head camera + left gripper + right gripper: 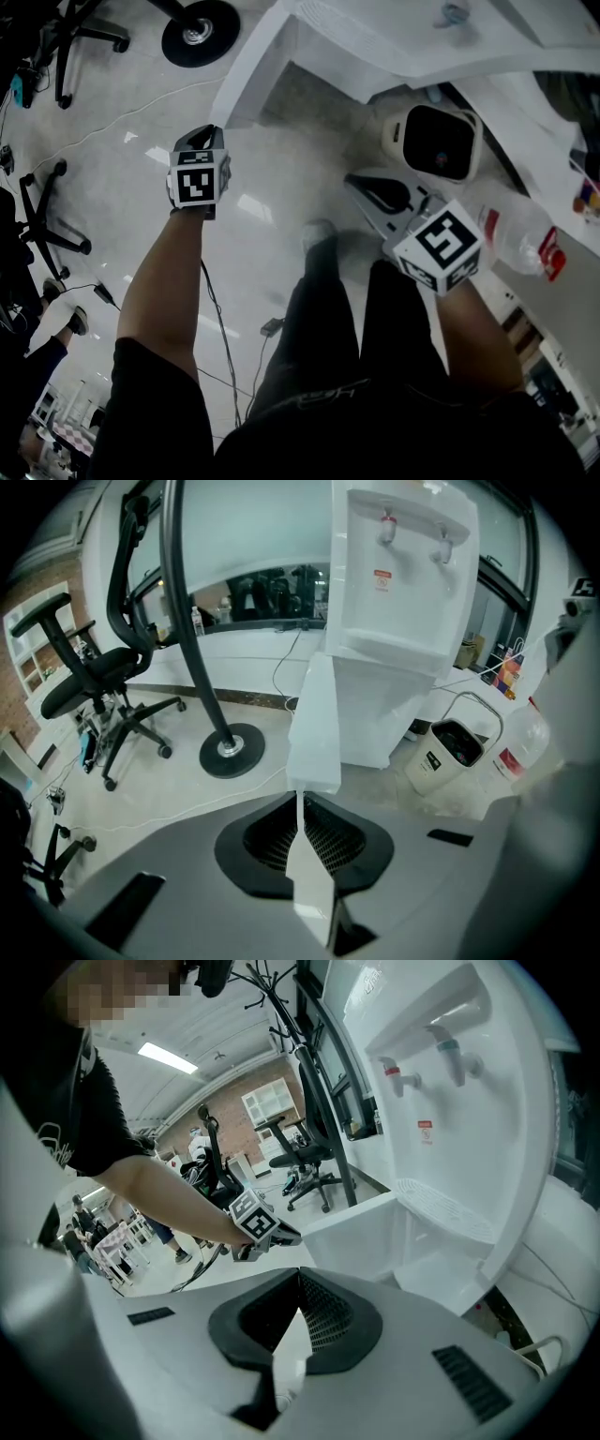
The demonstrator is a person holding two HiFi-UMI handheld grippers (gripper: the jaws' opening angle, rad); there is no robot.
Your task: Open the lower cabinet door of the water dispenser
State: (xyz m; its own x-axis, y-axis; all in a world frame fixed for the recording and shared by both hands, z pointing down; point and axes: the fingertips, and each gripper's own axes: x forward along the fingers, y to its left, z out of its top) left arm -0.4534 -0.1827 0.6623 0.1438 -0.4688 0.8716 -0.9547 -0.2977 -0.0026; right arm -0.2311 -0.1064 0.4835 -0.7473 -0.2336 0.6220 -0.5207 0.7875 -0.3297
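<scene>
The white water dispenser [403,583] stands ahead, its taps and drip tray [441,1206] in the right gripper view. Its lower cabinet door [253,66] stands swung out from the body and shows edge-on [314,724] in the left gripper view. My left gripper [214,131] sits at that door's free edge, its tips [300,799] closed to a thin slit with nothing between them. The right gripper view shows it [277,1235] right against the door [356,1232]. My right gripper [352,178] hangs further right, off the dispenser, with its tips [300,1309] together and empty.
A white bin [431,141] and a large clear water bottle [520,234] stand right of the dispenser. A stand's round black base [199,33] is left of the door. Office chairs [94,677] and floor cables [220,319] lie to the left. My legs [323,300] are below.
</scene>
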